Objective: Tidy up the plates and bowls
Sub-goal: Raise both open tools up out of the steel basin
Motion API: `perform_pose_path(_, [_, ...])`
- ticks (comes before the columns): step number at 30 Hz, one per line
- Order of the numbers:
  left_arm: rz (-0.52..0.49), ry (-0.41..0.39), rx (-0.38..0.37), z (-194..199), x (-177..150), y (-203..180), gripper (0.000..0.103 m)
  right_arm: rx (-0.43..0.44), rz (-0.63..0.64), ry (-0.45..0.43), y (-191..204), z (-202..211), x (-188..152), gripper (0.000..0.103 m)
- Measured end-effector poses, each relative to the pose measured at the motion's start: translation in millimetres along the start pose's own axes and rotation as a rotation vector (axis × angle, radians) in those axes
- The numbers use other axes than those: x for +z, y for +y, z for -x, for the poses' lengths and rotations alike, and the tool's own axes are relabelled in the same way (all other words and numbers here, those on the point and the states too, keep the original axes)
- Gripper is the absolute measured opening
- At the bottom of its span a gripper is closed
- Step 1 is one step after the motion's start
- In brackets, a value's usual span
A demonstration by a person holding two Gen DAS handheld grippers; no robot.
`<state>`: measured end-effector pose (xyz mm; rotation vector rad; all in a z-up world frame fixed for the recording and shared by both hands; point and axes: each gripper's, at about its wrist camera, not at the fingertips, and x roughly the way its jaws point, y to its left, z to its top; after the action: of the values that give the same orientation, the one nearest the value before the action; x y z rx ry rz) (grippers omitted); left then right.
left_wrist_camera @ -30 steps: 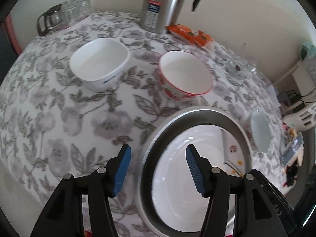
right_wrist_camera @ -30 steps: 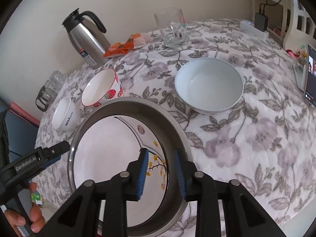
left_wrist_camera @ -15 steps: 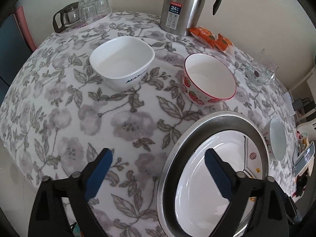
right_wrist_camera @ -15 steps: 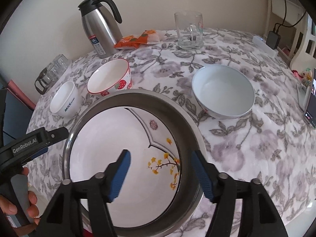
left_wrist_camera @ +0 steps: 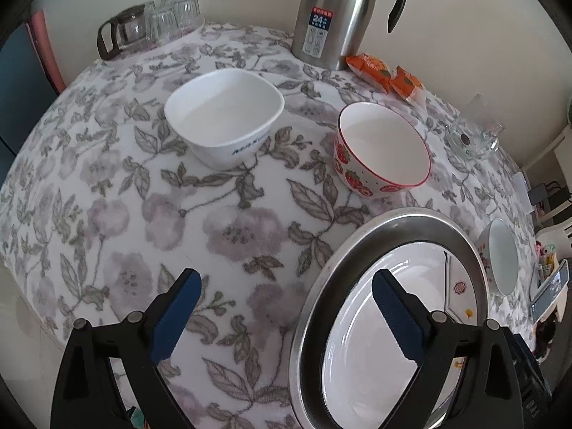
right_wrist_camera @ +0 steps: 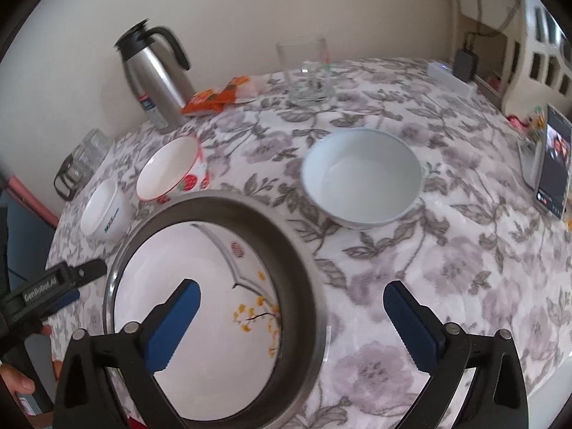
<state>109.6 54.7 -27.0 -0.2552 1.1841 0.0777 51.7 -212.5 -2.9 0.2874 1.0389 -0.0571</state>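
Hovering over the desk [left_wrist_camera: 150, 214] with both claws spread wide and nothing pinched in either: my left claw [left_wrist_camera: 286, 307] straddles the left rim of the metal plate [left_wrist_camera: 422, 225], and my right claw [right_wrist_camera: 291, 321], whose jaws have just been opening, straddles its right rim, with the pads clear of the metal on both sides. My left claw's jaws have also just been opening. The metal plate lies at the near edge of the desk with the white plate [right_wrist_camera: 186, 271], the one painted with a yellow blossom branch, nested inside it. By my reckoning the plates are dealt with: they sit stacked and I have let go of them.

What is left is the bowls, and none of them looks gathered yet. The square white bowl [left_wrist_camera: 225, 118] stands well apart on the far left, the strawberry bowl [left_wrist_camera: 384, 150] sits just behind the metal plate's rim, and the pale blue bowl [right_wrist_camera: 361, 182] sits on the right, near the stack but not touching it. All three are upright and empty. I judge the task roughly at its midpoint, with the three bowls to be nested or lined up. The flask [left_wrist_camera: 343, 14], the snack packets [left_wrist_camera: 386, 75] and the glass mug [right_wrist_camera: 309, 68] at the back are not part of the job
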Motion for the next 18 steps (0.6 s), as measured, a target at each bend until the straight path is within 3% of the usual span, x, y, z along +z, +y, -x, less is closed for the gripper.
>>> perform_pose_path(15, [0.145, 0.089, -0.03, -16.3, 0.2, 28.3, 0.096, 0.047, -0.188, 0.099, -44.1, -17.9, -8.5, 0.103])
perform_pose_path(18, [0.134, 0.103, -0.04, -20.6, -0.6, 27.2, 0.089, 0.06, -0.2, 0.123, -44.3, -21.5, -10.2, 0.103])
